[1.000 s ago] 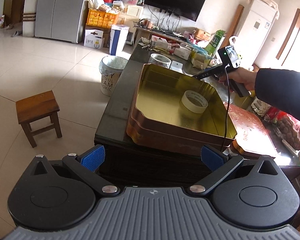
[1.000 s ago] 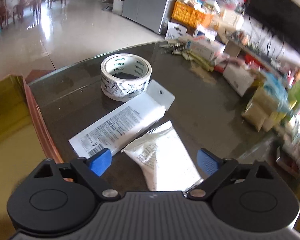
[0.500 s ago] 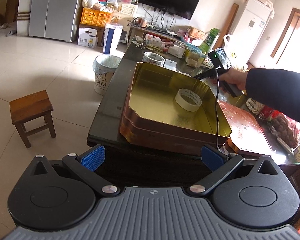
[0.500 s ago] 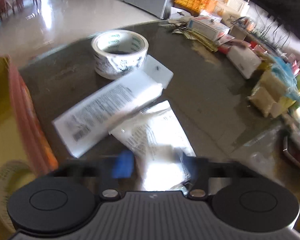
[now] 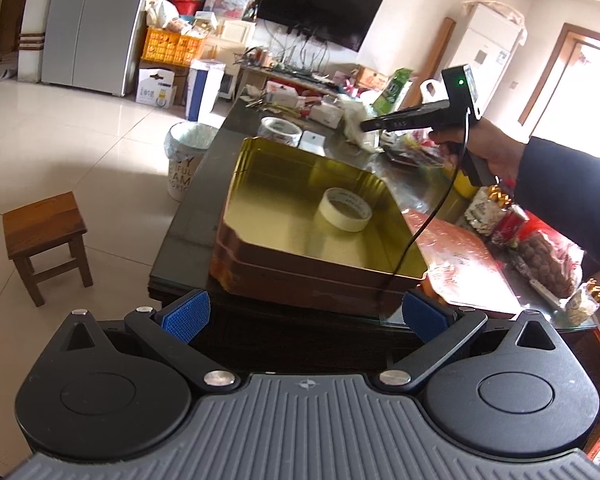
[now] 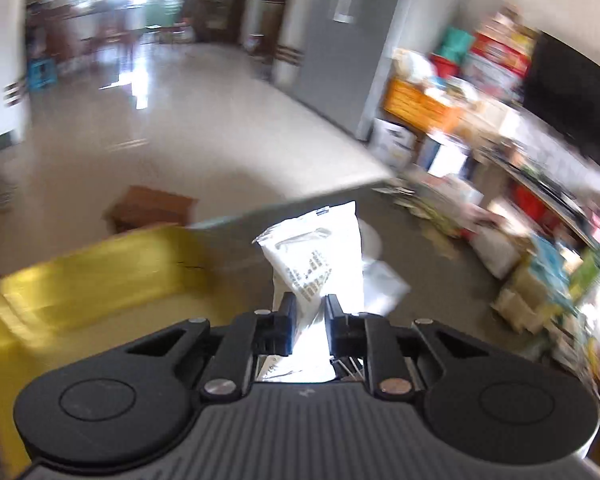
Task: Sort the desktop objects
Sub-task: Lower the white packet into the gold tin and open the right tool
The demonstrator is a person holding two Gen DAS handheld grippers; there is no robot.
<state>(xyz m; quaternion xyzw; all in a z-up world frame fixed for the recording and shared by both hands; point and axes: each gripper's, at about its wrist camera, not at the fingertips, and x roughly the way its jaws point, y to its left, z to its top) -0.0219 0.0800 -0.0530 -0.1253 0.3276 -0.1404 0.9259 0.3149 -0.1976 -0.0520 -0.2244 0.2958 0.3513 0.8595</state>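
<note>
1. My right gripper was clamped on the white packet, lifted clear of the table, beyond the gold tin.
2. My left gripper hung open before the tin's near rim.
3. One tape roll lay inside the tin.

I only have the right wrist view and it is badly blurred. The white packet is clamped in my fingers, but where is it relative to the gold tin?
Observer: In the left wrist view the right gripper holds the white packet in the air beyond the far edge of the gold tin, not yet over it.
Operator: Anything already in the tin?
Observer: One roll of pale tape, lying flat toward the right side.
Operator: What is the left gripper doing?
Observer: The left gripper is open and empty, at the near end of the table.
</note>
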